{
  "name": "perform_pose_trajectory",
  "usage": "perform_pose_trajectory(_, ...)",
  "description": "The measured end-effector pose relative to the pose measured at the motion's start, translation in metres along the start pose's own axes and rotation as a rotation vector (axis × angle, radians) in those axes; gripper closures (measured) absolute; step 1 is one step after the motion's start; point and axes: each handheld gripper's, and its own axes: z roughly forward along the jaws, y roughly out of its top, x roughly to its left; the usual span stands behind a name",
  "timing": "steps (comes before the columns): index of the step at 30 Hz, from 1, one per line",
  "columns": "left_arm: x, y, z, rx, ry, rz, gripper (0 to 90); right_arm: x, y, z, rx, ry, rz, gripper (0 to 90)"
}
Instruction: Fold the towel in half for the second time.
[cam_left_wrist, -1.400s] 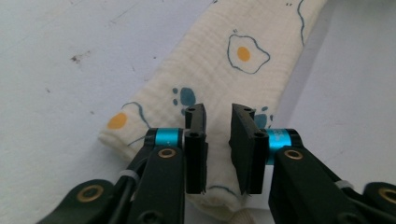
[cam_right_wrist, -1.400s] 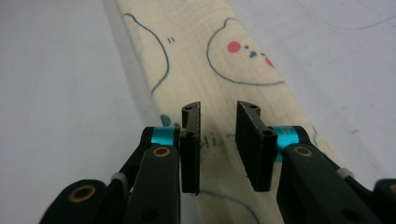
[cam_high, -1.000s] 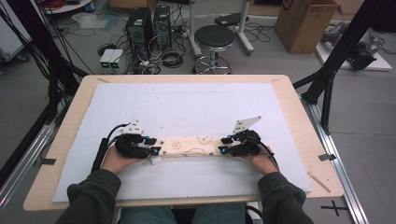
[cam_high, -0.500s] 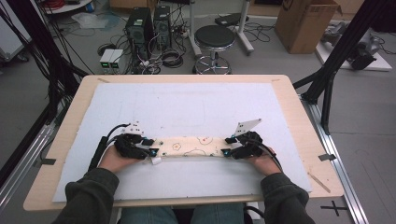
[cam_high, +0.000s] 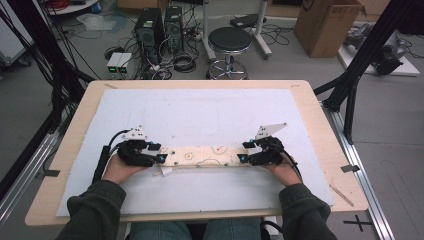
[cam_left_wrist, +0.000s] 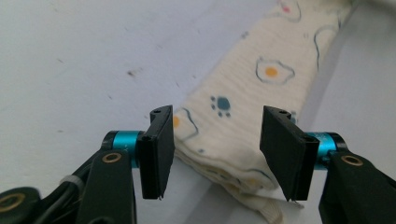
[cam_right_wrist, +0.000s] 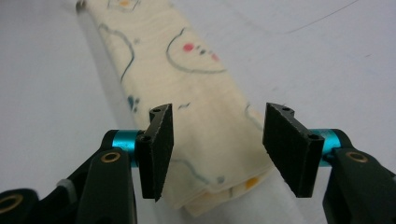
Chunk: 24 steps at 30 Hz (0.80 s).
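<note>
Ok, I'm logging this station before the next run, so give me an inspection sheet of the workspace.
Surface: wooden table under a white mat.
Job's things: folded patterned cloth, a long strip lying flat.
Clutter: wooden stick at the table's right edge.
Grippers: left gripper and right gripper open at the cloth's ends, jaws just been opening, pads clear.
Cables: black cable trails from the left gripper.
Surroundings: stool, computer towers, cardboard box.

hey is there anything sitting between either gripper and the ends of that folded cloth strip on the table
Nothing visible does. The folded cloth strip lies flat on the white mat, and each end already sits between open jaws: the left gripper straddles one end, the right gripper the other. Both have just been opening, pads off the fabric.
</note>
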Motion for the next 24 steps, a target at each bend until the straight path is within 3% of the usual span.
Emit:
perform_pose_trajectory(3, 0.007, 0.002, -0.002, -0.037, 0.037, -0.041, 44.9, -0.008, 0.006, -0.004, -0.022, -0.029, 0.051, 44.0)
perform_pose_trajectory(7, 0.015, -0.001, 0.003, 0.006, 0.064, -0.078, 47.1, -0.018, 0.004, 0.000, 0.016, -0.053, 0.120, 46.2)
perform_pose_trajectory(10, 0.016, -0.003, 0.009, 0.020, 0.044, -0.093, 50.9, -0.024, 0.000, 0.007, 0.060, -0.048, 0.164, 47.5)
perform_pose_trajectory(18, 0.017, -0.006, 0.017, 0.080, 0.027, -0.101, 57.4, -0.029, -0.004, 0.014, 0.103, 0.010, 0.192, 57.0)
perform_pose_trajectory(24, 0.014, -0.007, 0.021, 0.091, 0.023, -0.093, 63.7, -0.027, -0.007, 0.015, 0.085, 0.003, 0.189, 61.5)
